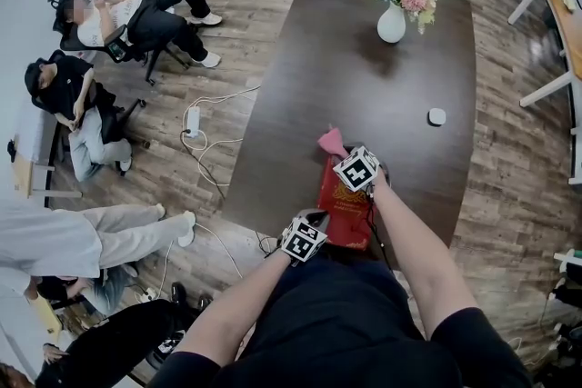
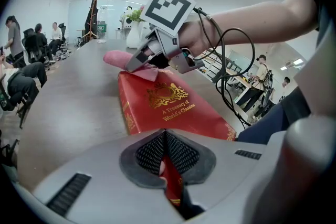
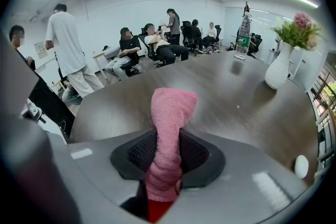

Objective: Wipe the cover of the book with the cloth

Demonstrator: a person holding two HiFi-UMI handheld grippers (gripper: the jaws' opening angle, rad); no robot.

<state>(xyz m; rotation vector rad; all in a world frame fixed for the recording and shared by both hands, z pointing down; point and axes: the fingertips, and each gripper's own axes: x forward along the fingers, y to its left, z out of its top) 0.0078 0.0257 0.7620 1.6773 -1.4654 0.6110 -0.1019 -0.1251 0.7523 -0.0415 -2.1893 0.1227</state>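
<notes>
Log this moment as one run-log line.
left gripper: shut on red book, near edge | right gripper: shut on pink cloth, at book's far end

Both arms out front, left forearm (image 1: 238, 309) and right forearm (image 1: 414, 250) bare. Left gripper (image 1: 311, 224) sits close in, jaws pinched tight on the near edge of the book (image 2: 173, 107). Right gripper (image 1: 344, 154) is just ahead of it, tipped downward, jaws clamped on the cloth (image 3: 170, 113).
</notes>
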